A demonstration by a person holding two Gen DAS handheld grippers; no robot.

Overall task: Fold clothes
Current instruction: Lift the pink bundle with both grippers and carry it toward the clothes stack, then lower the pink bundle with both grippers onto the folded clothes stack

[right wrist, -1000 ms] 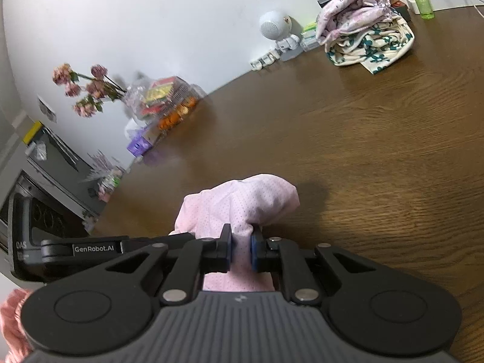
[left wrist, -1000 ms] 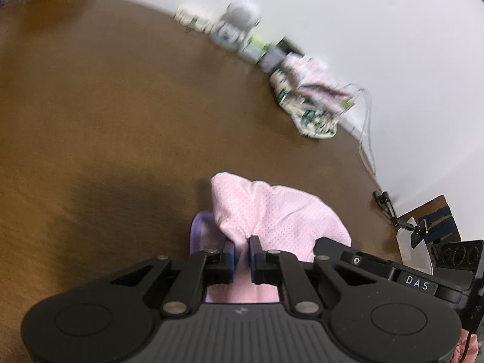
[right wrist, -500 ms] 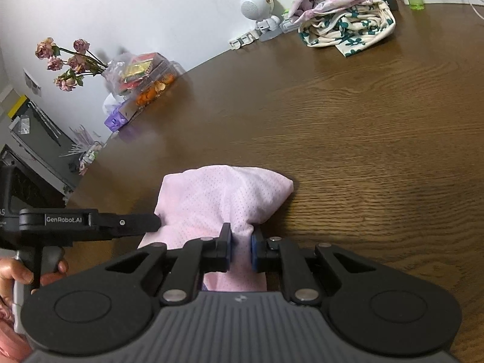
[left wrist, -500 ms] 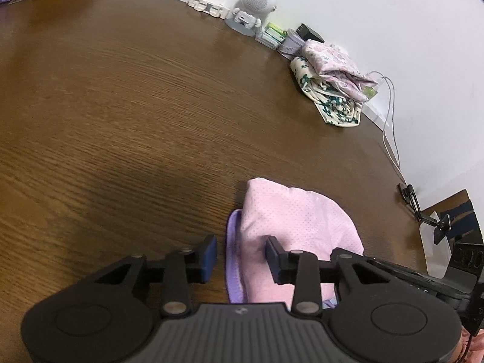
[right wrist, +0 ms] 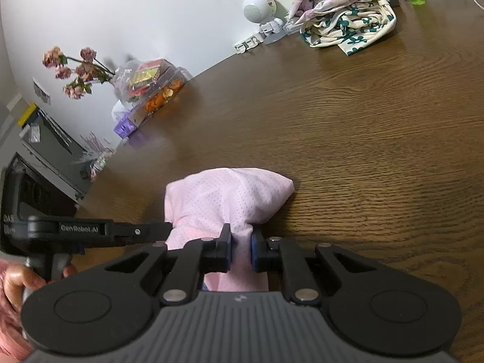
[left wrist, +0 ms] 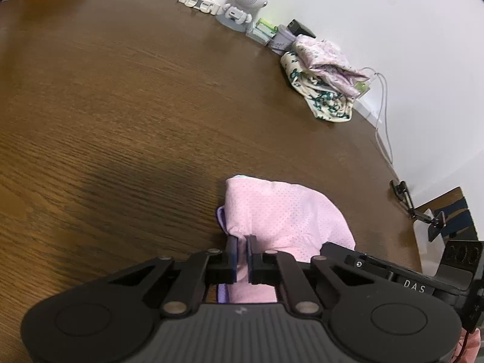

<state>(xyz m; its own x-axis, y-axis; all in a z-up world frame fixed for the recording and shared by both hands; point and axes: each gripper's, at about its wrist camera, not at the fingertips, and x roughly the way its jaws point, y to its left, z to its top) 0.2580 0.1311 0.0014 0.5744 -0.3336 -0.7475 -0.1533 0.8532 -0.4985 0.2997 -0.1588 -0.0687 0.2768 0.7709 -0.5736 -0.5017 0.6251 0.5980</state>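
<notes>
Left wrist view: the left tongs [left wrist: 241, 246] have just let go of the pink garment [left wrist: 281, 211], opened, and closed again, and now pinch its near left corner between narrow jaws, where a strip of purple trim [left wrist: 220, 216] shows at the edge. The re-grip looks like a better hold for the fold in hand. The garment lies bunched on the brown table [left wrist: 121, 106] straight ahead of the jaws, its rounded far end pointing away. To the right, the other tool's black body crosses just beside the cloth. Ahead and to the left the wood is bare and wide, with plenty of room to draw the cloth forward. The table's far edge runs along the wall, where a white toy robot [left wrist: 243, 4] and a heap of patterned clothes [left wrist: 323, 81] sit, well apart from the tongs.

Right wrist view: the right tongs [right wrist: 241, 252] hold the near right corner of the same garment [right wrist: 227, 199], jaws narrow with pink cloth pressed between them, much as they were a second ago. The left tool's arm reaches in from the left, touching the cloth, gripped by a hand [right wrist: 18, 281] at the lower left. Ahead and to the right lies open table. Far off along the wall edge stand dried flowers [right wrist: 75, 69], a box of snacks [right wrist: 151, 87] and the clothes heap [right wrist: 348, 21], none near the working spot.
</notes>
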